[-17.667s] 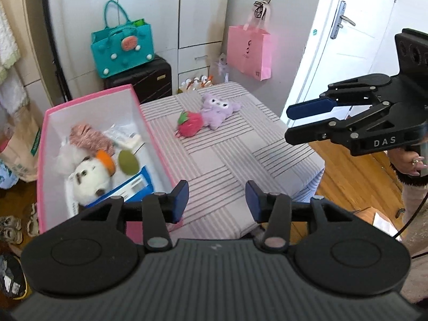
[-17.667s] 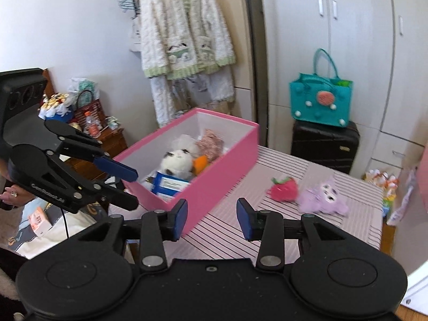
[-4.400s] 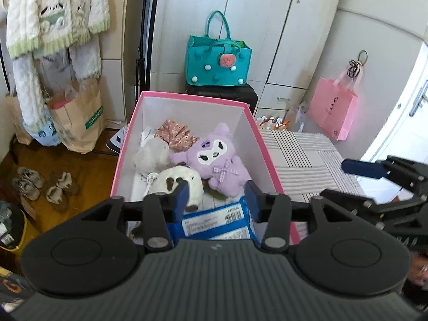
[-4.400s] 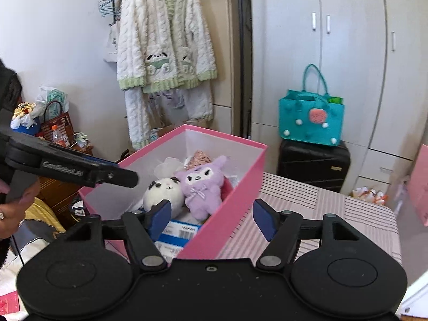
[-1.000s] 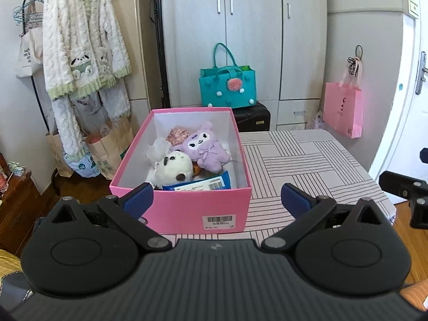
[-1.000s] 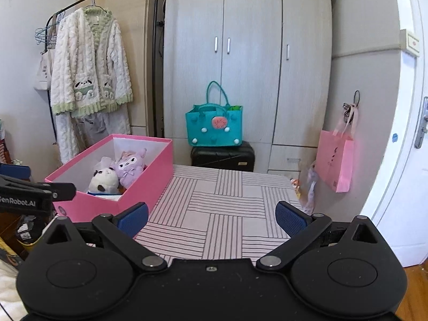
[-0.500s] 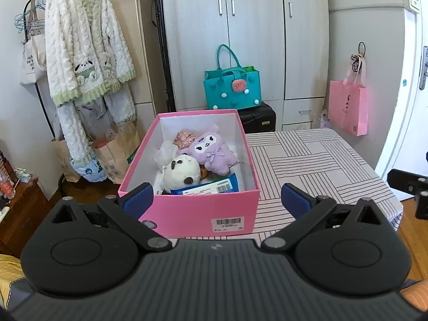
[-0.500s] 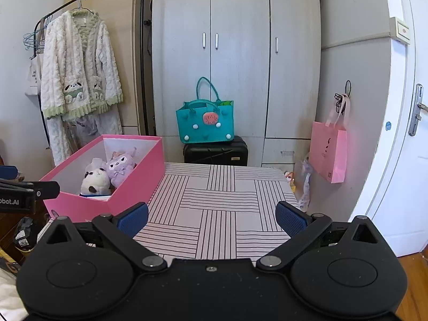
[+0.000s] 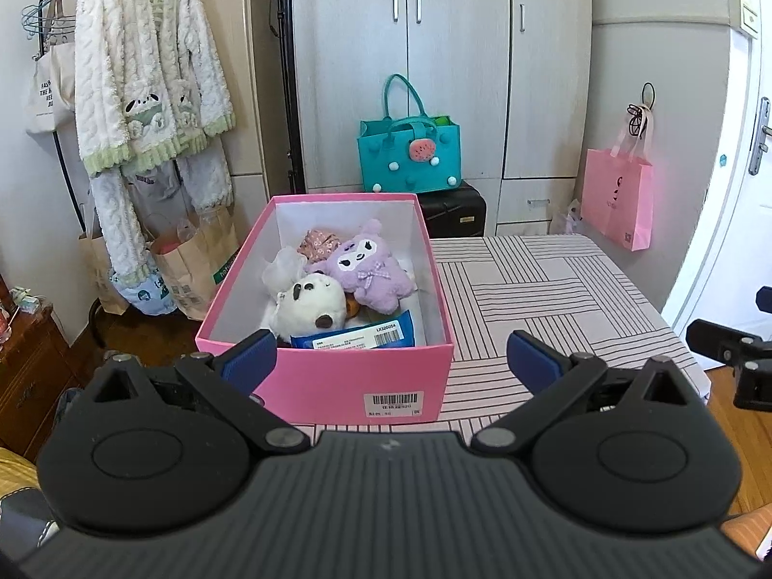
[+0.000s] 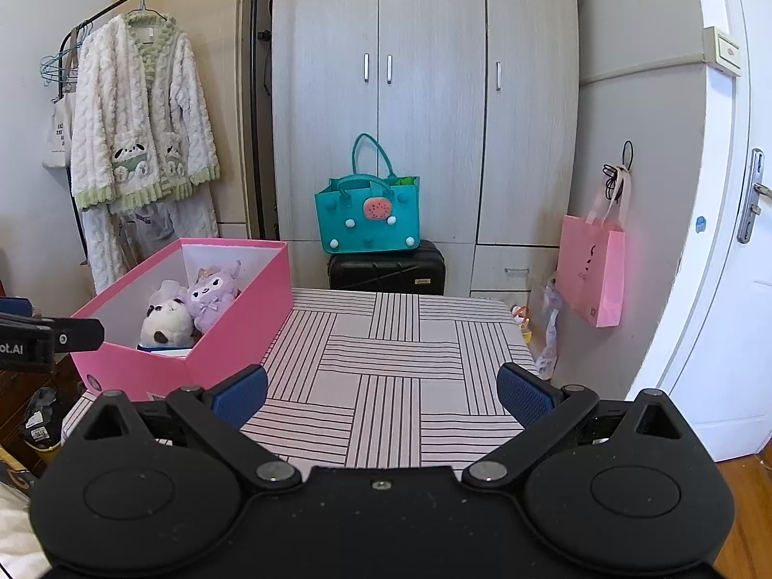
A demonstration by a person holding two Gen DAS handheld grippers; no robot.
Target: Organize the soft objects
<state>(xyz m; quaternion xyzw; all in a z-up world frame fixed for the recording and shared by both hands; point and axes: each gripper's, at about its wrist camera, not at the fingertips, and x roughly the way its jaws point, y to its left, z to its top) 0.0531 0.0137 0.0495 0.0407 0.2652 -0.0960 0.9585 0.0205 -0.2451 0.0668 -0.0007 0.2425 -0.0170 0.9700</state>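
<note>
Both the left gripper (image 9: 391, 357) and right gripper (image 10: 381, 388) had drawn back, jaws released and empty. The purple plush (image 9: 369, 265) now lay inside the pink box (image 9: 337, 381) at 10 o'clock on the striped surface (image 10: 386, 357), which appeared cleared, so the sorting looked complete.

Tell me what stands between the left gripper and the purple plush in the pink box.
The pink box's near wall sits between the open left gripper and the purple plush; inside, the white panda plush and a blue packet lie nearer. From above, nothing visible blocks it.
</note>
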